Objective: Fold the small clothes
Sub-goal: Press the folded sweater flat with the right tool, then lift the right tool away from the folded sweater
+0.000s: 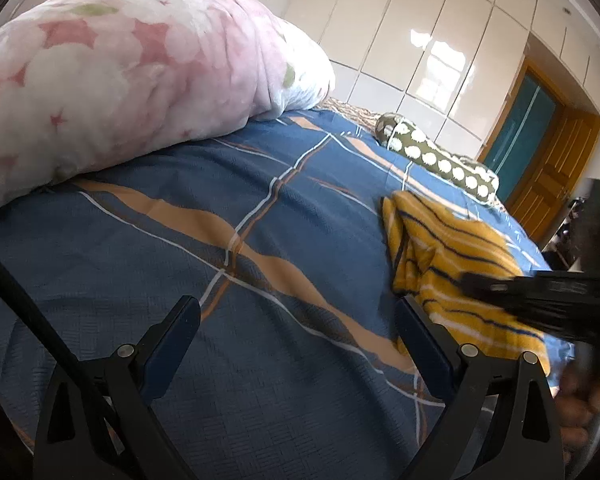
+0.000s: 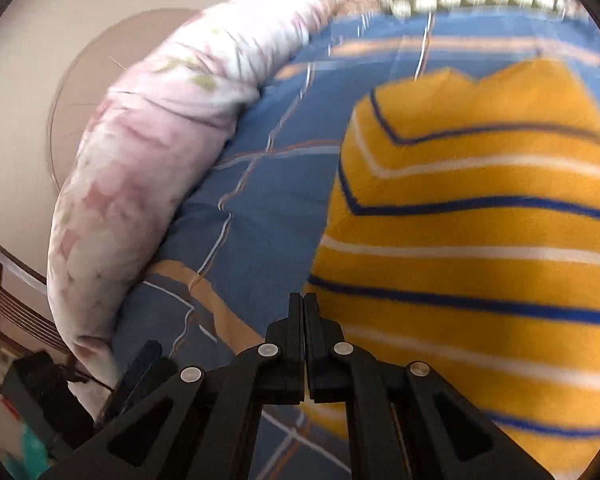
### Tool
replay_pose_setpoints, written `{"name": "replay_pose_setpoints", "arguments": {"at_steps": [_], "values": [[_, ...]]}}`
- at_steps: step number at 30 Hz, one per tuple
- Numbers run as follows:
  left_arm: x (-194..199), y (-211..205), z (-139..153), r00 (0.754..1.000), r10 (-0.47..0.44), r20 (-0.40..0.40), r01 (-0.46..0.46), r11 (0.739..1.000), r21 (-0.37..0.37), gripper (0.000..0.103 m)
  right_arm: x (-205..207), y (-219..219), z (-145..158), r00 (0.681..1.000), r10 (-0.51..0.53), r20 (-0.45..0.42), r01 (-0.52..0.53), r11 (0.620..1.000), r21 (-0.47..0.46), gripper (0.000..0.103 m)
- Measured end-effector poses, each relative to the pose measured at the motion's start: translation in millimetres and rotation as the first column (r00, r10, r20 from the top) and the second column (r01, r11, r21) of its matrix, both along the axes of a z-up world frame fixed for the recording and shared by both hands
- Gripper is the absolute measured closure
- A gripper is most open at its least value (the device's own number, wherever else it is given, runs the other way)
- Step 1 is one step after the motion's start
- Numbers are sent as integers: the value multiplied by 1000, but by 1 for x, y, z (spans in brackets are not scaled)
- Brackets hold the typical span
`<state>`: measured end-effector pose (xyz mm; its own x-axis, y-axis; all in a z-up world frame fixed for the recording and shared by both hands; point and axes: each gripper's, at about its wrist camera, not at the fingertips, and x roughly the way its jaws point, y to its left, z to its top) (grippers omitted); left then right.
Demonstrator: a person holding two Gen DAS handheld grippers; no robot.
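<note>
Striped garment (image 2: 480,240) beside closed right fingers (image 2: 296,320)

Small top (image 1: 456,264) (image 2: 480,216) is mustard yellow w/ thin navy + white stripes, fleecy-looking. Lies crumpled and partly bunched on the blue plaid bedsheet (image 1: 204,240), near the bed's right edge, folds ridged up along its left side.
</note>
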<state>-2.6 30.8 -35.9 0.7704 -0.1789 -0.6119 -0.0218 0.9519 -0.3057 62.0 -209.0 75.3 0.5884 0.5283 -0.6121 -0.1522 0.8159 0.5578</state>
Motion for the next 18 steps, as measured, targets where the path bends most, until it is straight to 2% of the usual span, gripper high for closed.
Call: {"name": "replay_pose_setpoints", "arguments": {"at_steps": [2, 4, 5, 7, 9, 11, 16, 18], "values": [[3, -2, -3, 1000, -2, -22, 2, 1000, 9, 6, -18, -13, 6, 998, -35, 43, 37, 999, -29, 99], [5, -4, -7, 999, 1, -43, 0, 1000, 21, 6, -35, -32, 2, 996, -82, 45, 84, 994, -66, 97], [7, -6, -9, 998, 3, -59, -1, 999, 33, 6, -38, -38, -5, 995, -98, 24, 99, 992, -81, 90], [10, -10, -14, 996, 1, -90, 4, 999, 51, 6, -45, -53, -29, 991, -122, -60, 116, 988, -104, 88], [11, -12, -18, 994, 1, -108, 7, 997, 71, 6, -60, -63, -43, 989, -126, -81, 123, 991, -48, 88], [12, -14, -21, 993, 2, -118, 9, 996, 93, 6, -71, -68, -39, 988, -136, -74, 134, 990, -39, 88], [16, -21, -26, 989, 7, -145, 15, 989, 150, 4, -81, -72, -12, 981, -194, 21, 195, 978, -72, 88], [17, -26, -29, 988, 2, -151, 27, 983, 184, 0, -73, -68, -14, 979, -202, 7, 202, 975, -90, 81]]}}
